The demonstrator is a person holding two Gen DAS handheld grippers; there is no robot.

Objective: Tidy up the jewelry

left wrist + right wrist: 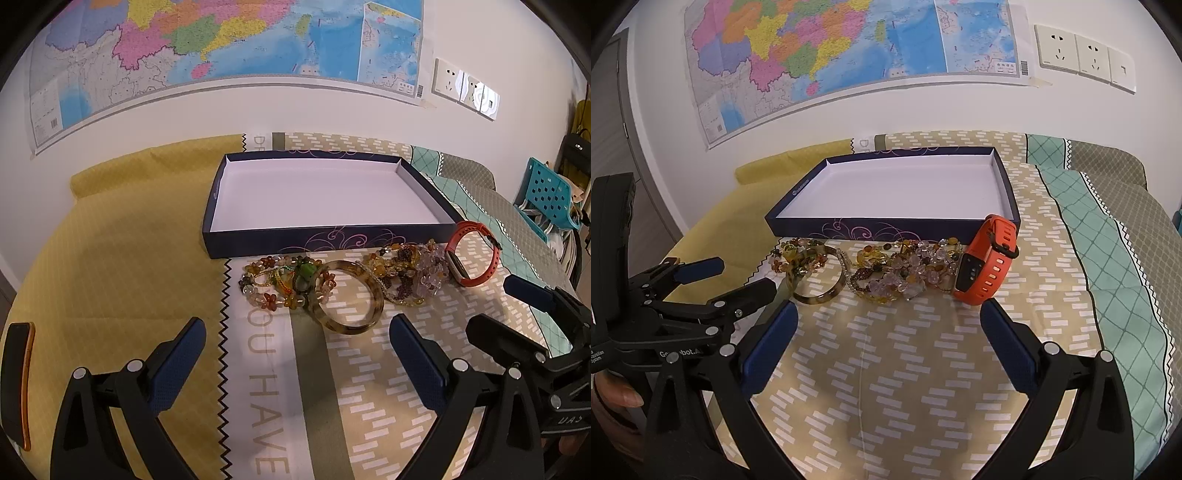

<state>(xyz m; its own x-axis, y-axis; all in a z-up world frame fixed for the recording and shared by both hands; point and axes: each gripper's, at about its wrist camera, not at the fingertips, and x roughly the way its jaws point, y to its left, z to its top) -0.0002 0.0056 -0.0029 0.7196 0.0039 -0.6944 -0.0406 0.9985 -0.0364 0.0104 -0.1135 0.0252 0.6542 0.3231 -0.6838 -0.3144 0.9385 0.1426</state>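
Note:
An empty dark blue box lid (280, 242) with a white inside lies on the bed; it also shows in the right wrist view (886, 226). In front of it lies a row of jewelry: a flower-bead bracelet (275, 282), a tortoiseshell bangle (349, 297) (820, 284), a heap of amber and clear bead bracelets (410, 273) (901, 273), and an orange watch band (476, 258) (988, 258). My left gripper (295, 332) is open and empty just short of the bangle. My right gripper (888, 314) is open and empty, just short of the beads and the watch band.
A patterned bedspread (923, 369) covers the bed, with a yellow cloth (122, 258) at the left. A black and orange phone-like object (18, 380) lies at the far left. A map and sockets are on the wall behind. A teal chair (546, 195) stands at the right.

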